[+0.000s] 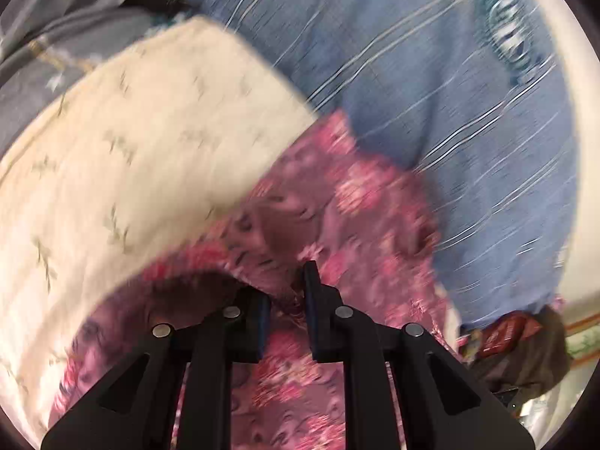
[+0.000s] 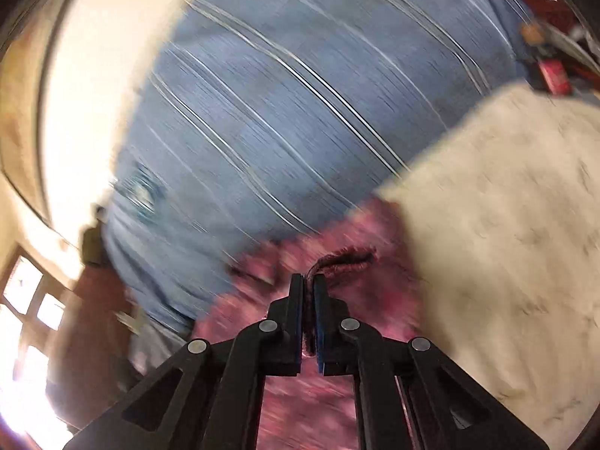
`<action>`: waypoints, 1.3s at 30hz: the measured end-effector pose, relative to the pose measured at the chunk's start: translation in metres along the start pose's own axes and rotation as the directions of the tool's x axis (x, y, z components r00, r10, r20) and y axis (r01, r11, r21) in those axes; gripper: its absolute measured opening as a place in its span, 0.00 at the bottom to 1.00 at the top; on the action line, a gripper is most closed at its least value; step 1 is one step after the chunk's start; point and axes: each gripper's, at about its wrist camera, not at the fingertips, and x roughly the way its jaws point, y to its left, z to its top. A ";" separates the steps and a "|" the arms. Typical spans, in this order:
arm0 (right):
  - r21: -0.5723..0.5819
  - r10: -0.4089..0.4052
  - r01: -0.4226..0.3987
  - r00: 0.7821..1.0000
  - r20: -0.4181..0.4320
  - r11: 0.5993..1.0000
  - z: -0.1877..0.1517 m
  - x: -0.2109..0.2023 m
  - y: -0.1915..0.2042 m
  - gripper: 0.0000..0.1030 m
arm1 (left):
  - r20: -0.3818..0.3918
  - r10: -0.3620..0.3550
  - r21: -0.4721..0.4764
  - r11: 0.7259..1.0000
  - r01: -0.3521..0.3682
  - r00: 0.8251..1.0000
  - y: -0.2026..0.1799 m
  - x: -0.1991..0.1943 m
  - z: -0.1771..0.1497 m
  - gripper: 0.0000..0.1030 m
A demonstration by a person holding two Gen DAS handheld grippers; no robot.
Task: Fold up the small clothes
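A small pink floral garment (image 1: 348,202) lies on a blue striped bedsheet (image 1: 431,75). My left gripper (image 1: 287,292) holds a fold of the pink cloth between its fingers, which stand a little apart. My right gripper (image 2: 308,281) is shut on a dark ribbed hem of the same pink garment (image 2: 337,258). A cream cloth with small leaf prints (image 1: 131,157) lies over part of the pink garment; it also shows in the right wrist view (image 2: 506,225). Both views are blurred by motion.
The blue striped sheet (image 2: 300,93) covers the bed. Grey fabric (image 1: 56,37) lies at the far left. A dark brown and red heap (image 1: 517,341) sits at the sheet's edge. A pale wall (image 2: 93,75) and a window (image 2: 26,300) are beyond the bed.
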 end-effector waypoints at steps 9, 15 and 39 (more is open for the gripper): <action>-0.274 -0.165 0.191 0.979 0.117 0.943 0.006 -0.023 0.072 0.13 | 0.027 -0.123 -0.037 0.992 0.124 0.992 0.010 -0.001 -0.012 0.59; -0.454 0.070 -0.192 0.960 -0.272 0.870 0.017 0.104 0.204 0.36 | 0.069 -0.061 0.020 0.998 0.060 0.996 0.003 0.002 -0.012 0.38; -0.731 -0.176 -0.224 0.887 -0.427 0.644 -0.073 0.319 0.321 0.11 | 0.120 0.019 -0.009 1.000 -0.018 0.993 0.019 -0.001 0.000 0.20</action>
